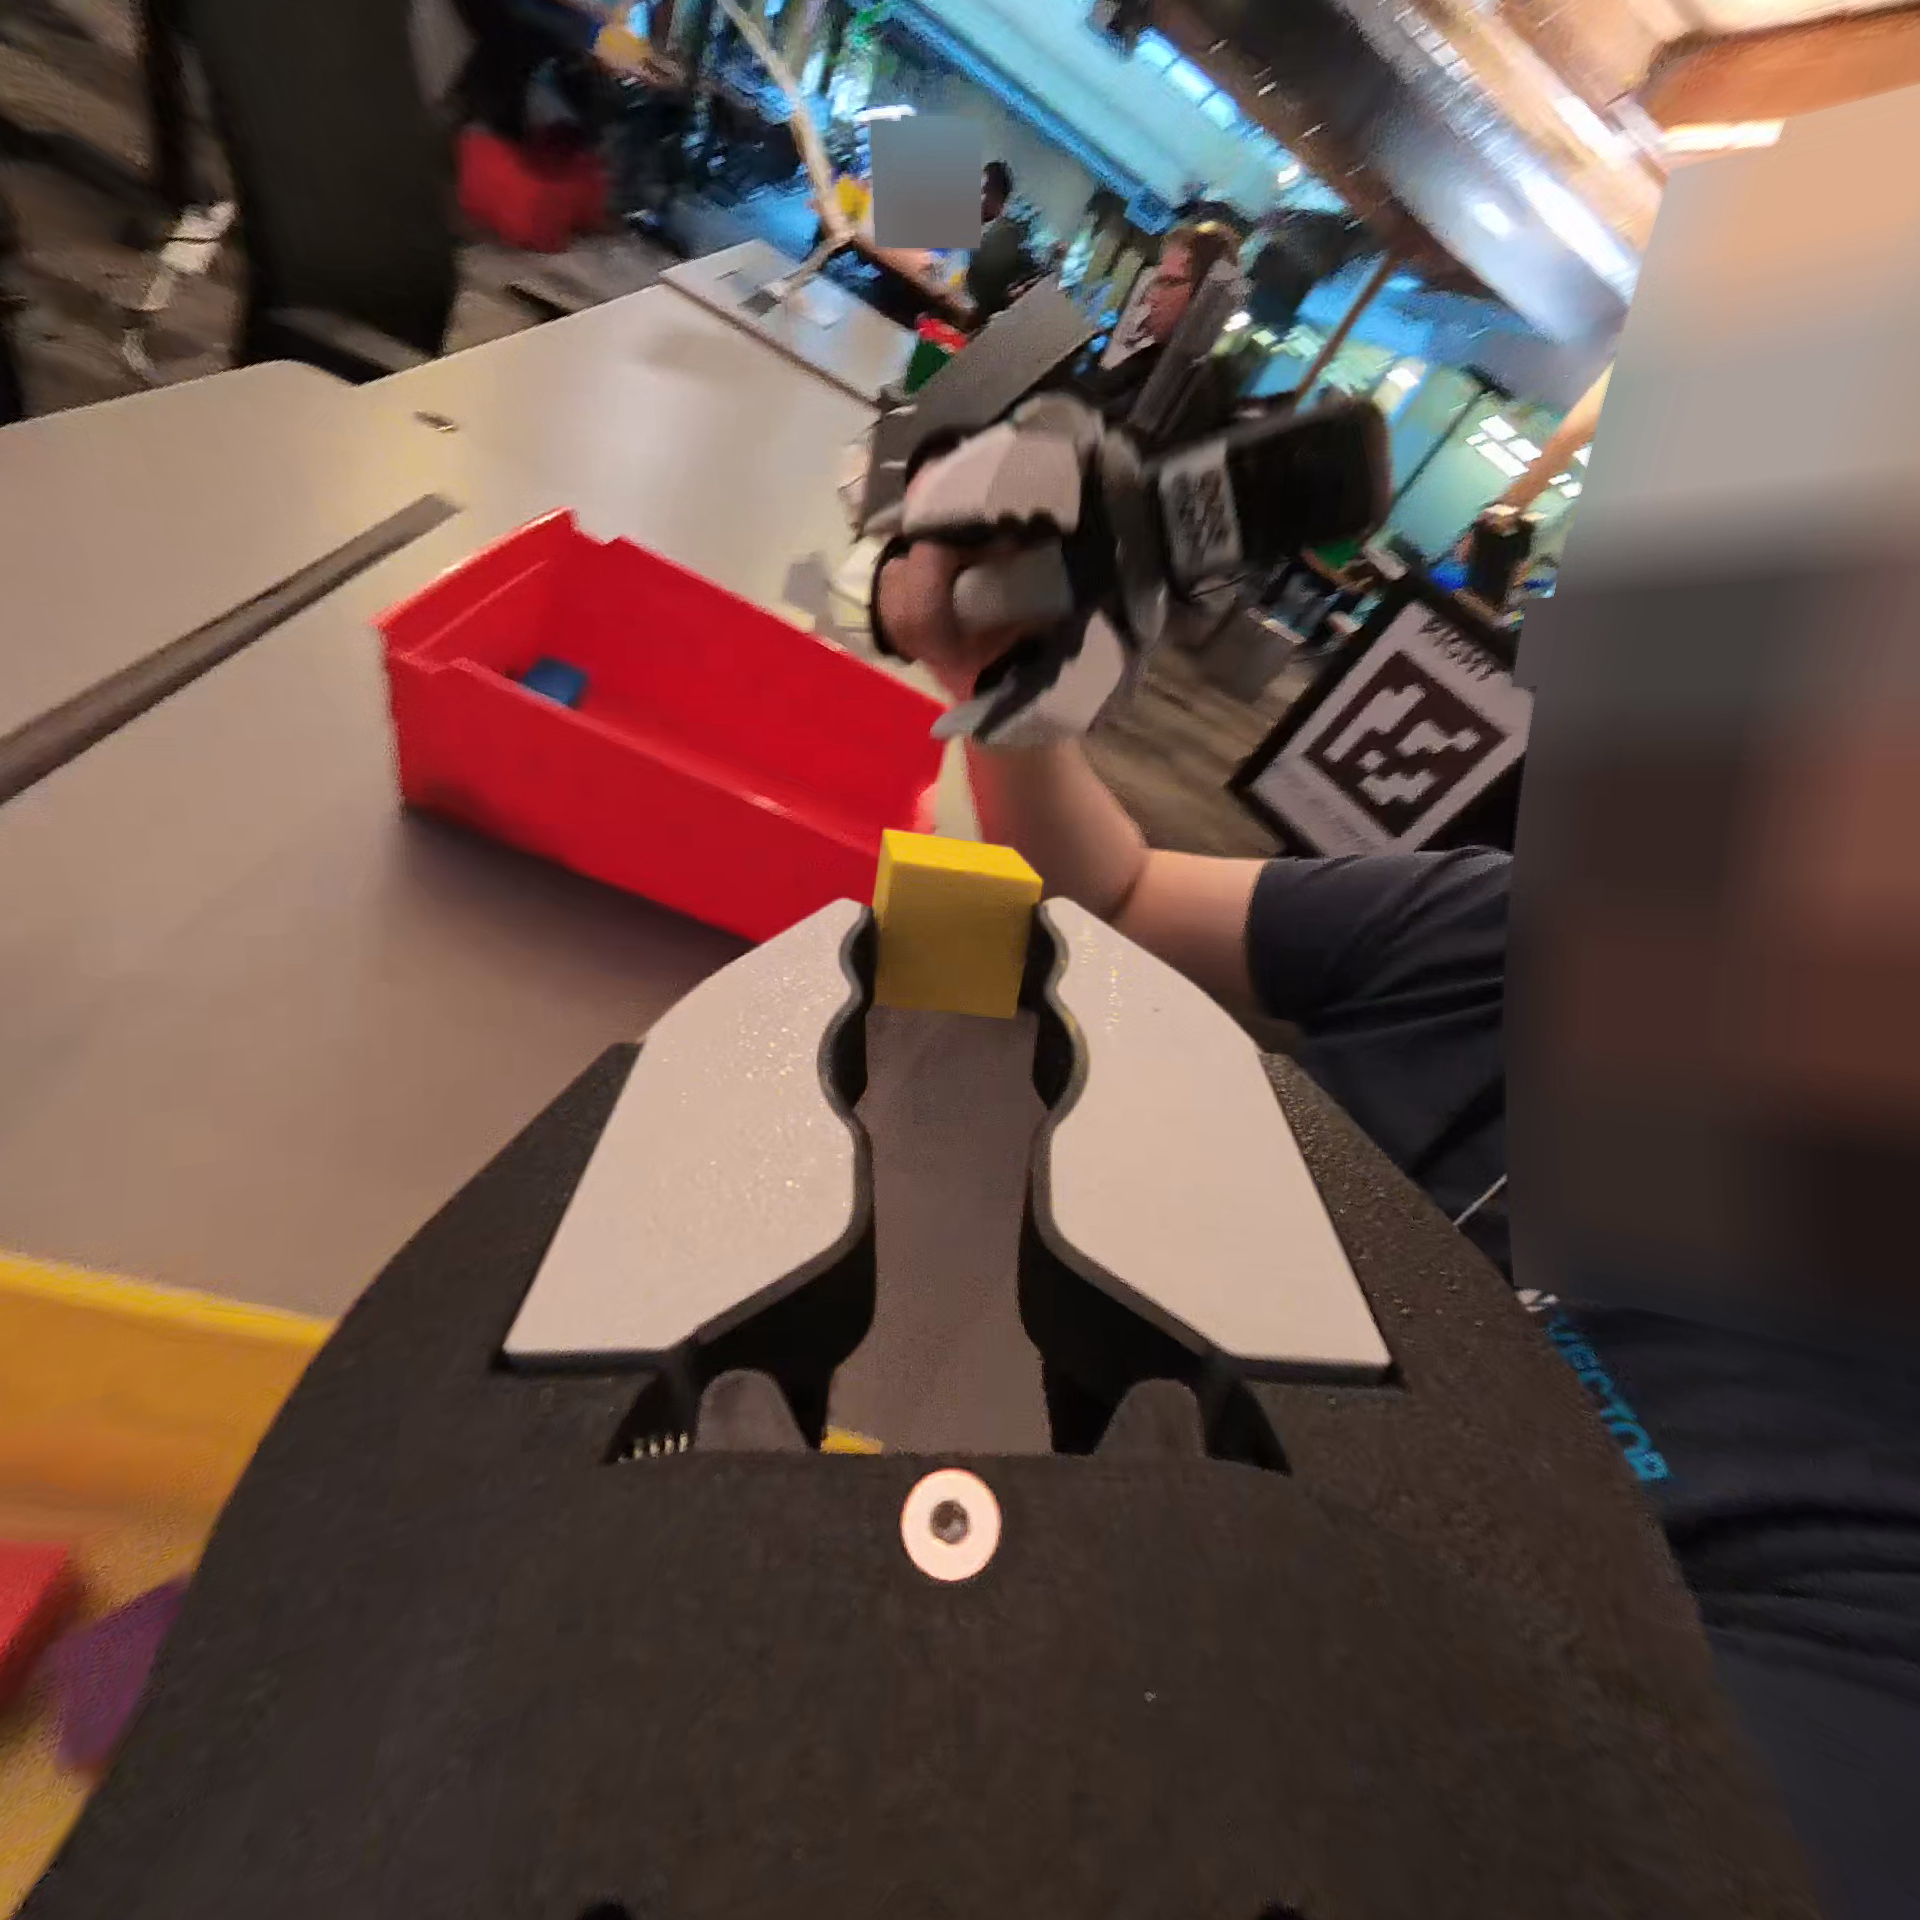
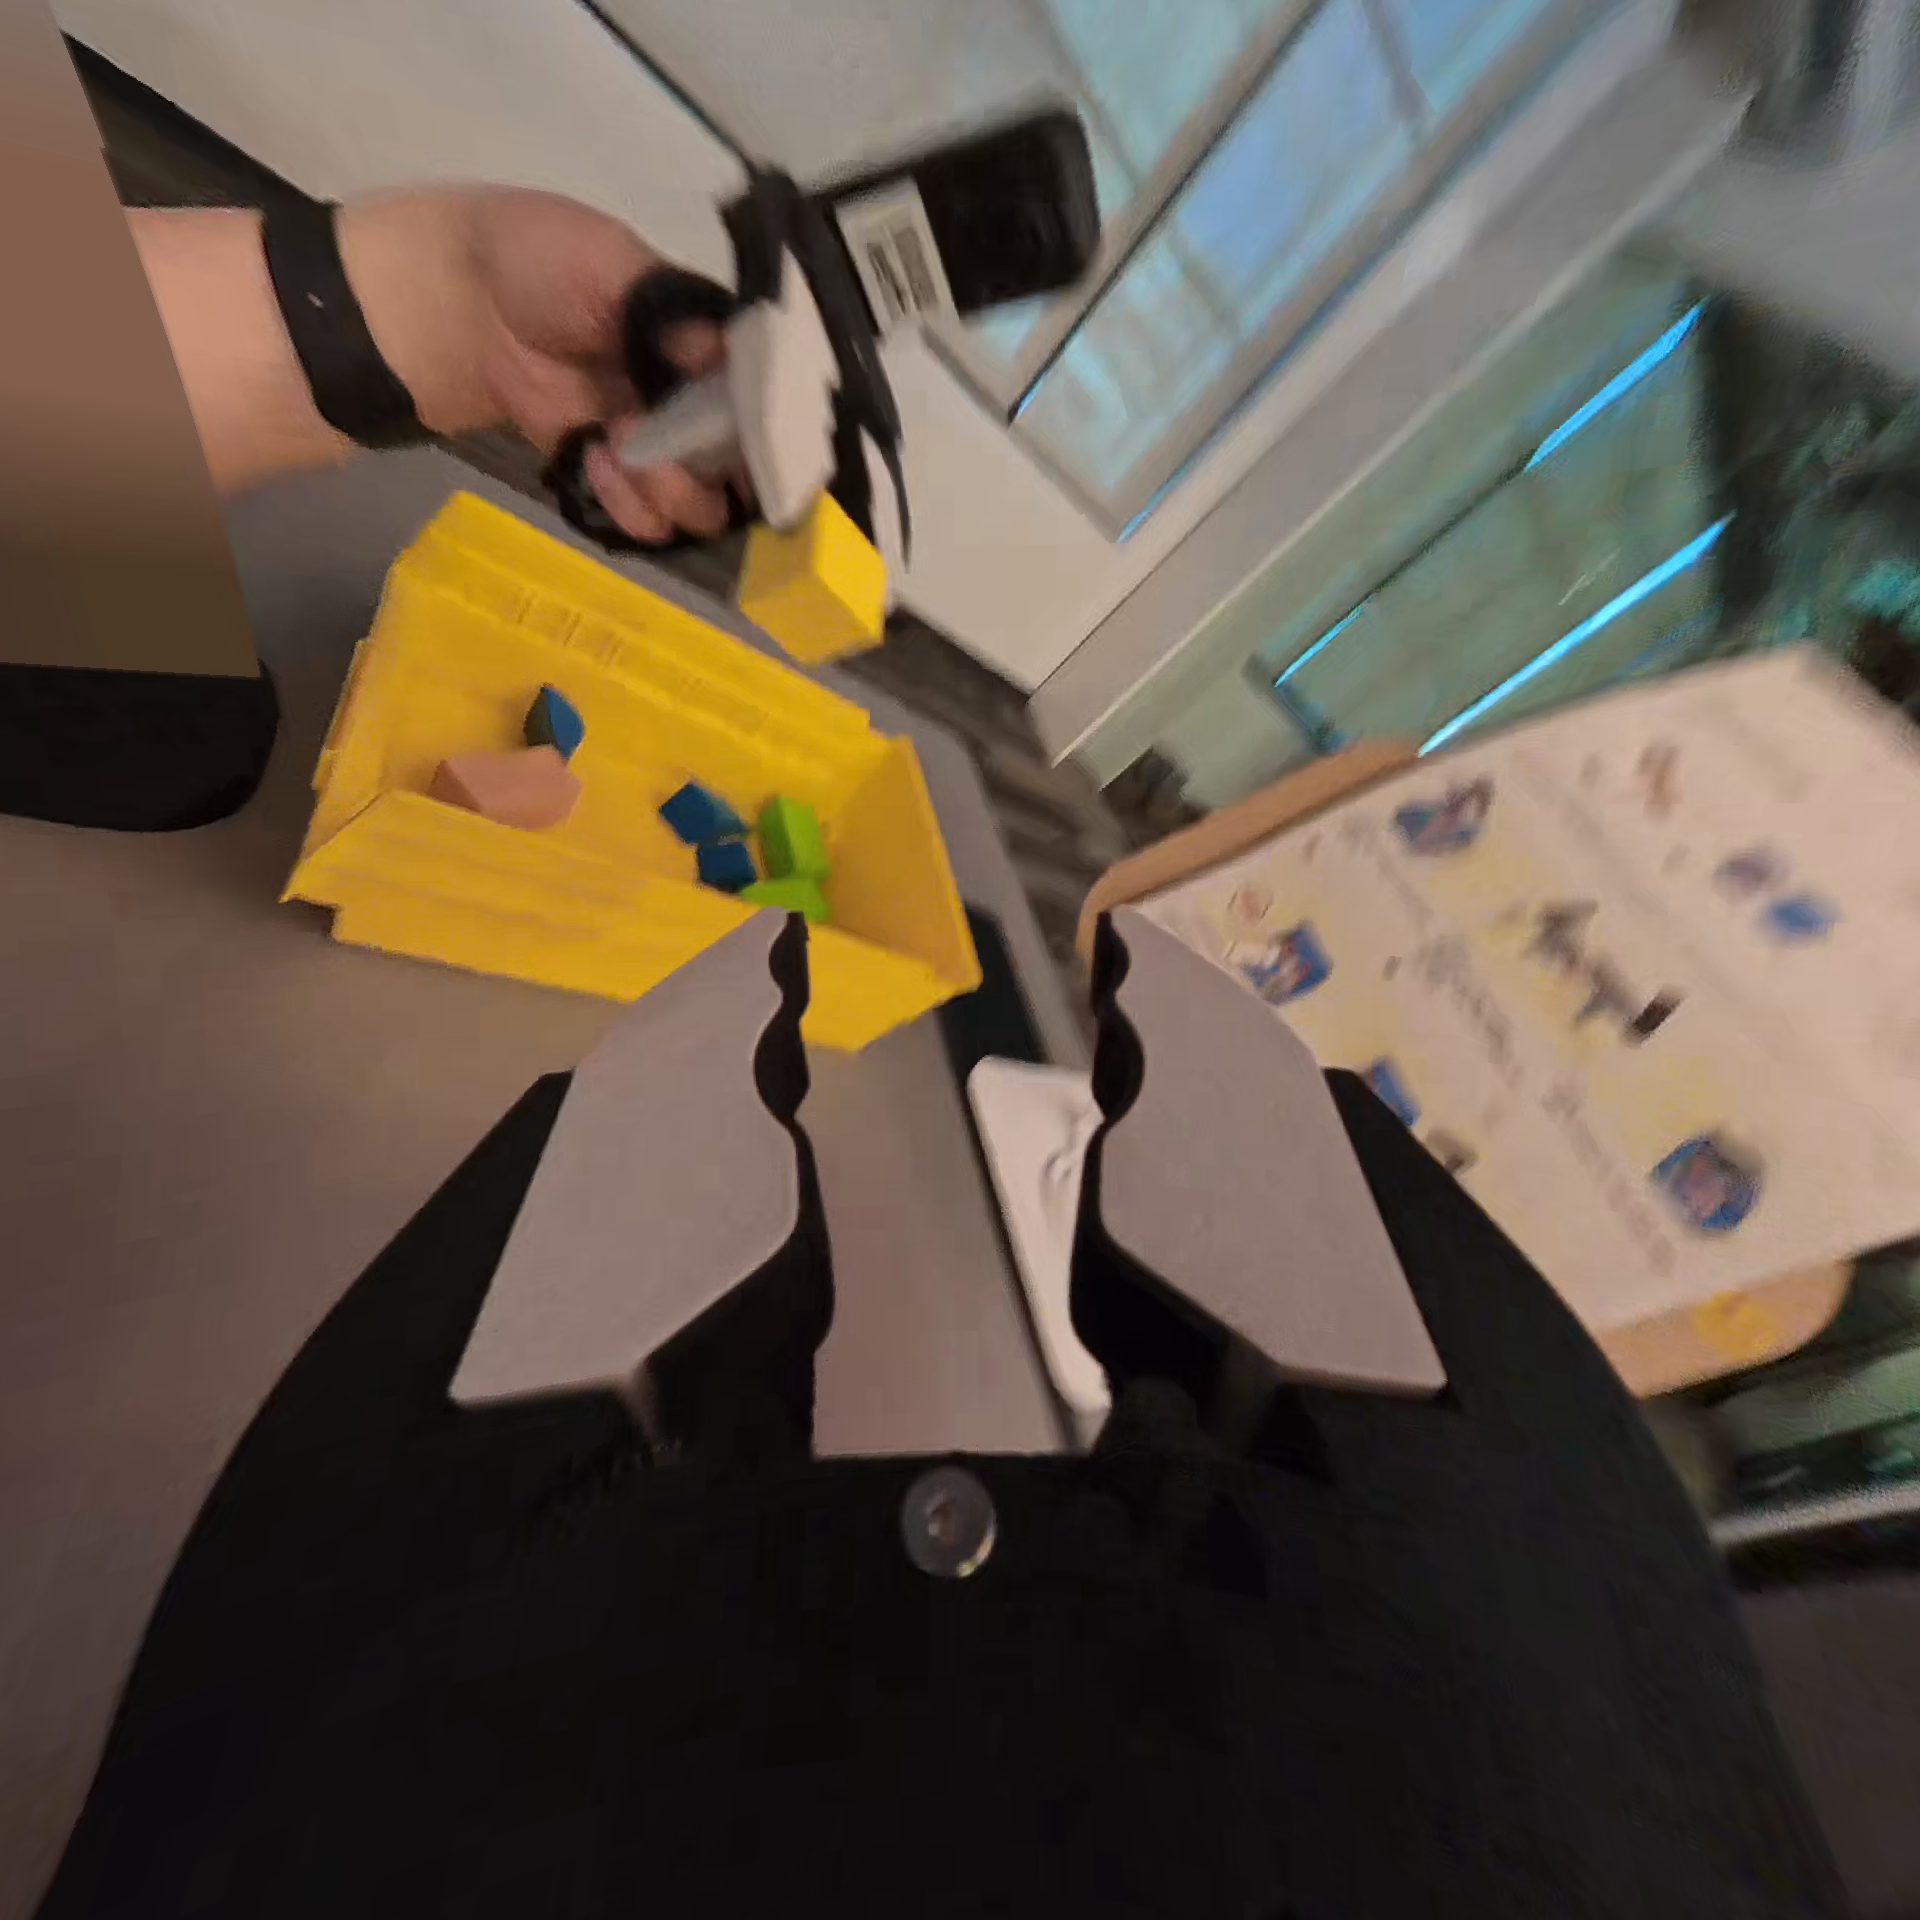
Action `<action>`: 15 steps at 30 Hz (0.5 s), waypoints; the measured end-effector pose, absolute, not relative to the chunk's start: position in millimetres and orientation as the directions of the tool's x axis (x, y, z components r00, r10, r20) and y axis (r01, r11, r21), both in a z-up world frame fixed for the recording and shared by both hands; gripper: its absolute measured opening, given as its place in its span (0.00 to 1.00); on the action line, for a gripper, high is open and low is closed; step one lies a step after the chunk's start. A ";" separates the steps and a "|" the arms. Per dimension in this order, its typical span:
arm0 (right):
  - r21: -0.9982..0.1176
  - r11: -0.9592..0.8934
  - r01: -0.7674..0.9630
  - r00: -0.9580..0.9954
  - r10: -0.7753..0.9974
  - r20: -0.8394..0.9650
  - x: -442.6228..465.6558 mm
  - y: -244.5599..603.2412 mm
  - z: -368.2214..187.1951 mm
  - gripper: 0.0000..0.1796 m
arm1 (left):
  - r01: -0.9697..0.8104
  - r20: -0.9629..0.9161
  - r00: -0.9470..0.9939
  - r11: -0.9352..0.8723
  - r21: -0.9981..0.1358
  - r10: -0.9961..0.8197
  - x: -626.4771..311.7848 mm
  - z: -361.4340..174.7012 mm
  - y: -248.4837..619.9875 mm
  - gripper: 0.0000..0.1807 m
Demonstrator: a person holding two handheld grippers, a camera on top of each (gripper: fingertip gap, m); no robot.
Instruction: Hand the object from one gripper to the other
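left gripper (image 1: 951, 940): clamped on yellow block (image 1: 954, 928) at fingertips, above grey table (image 1: 260, 935) | right gripper (image 2: 945, 971): fingers apart, empty | red bin (image 1: 665, 717): behind block, holds blue piece (image 1: 554, 681) | yellow bin (image 2: 623, 831): mixed pieces

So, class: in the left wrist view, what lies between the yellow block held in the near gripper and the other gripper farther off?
Only the corner of the red bin, low down; otherwise nothing lies between the yellow block and the right gripper.
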State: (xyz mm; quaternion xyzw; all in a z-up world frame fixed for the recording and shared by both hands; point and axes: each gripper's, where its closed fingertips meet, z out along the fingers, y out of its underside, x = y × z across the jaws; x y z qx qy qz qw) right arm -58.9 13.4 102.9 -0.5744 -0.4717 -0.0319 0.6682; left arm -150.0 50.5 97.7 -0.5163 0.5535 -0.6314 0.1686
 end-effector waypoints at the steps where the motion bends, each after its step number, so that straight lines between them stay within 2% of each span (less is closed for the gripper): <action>1: -0.688 0.408 0.600 0.531 0.441 0.724 -71.5 9.9 105.8 0.30 | -0.346 0.471 -0.433 -0.340 -0.874 -0.769 -145.0 101.4 45.2 0.15; 4: -0.617 0.512 0.597 0.514 0.347 0.785 -100.0 1.2 109.4 0.29 | -0.276 0.474 -0.503 -0.386 -0.880 -0.723 -130.6 116.5 32.1 0.15; 10: -0.538 0.528 0.657 0.535 0.175 0.826 -102.4 5.9 114.2 0.28 | -0.287 0.548 -0.562 -0.476 -0.831 -0.619 -112.2 119.7 15.1 0.15; 15: -0.534 0.502 0.681 0.516 0.189 0.836 -102.0 11.2 106.6 0.25 | -0.335 0.586 -0.572 -0.489 -0.806 -0.574 -103.6 111.5 7.8 0.15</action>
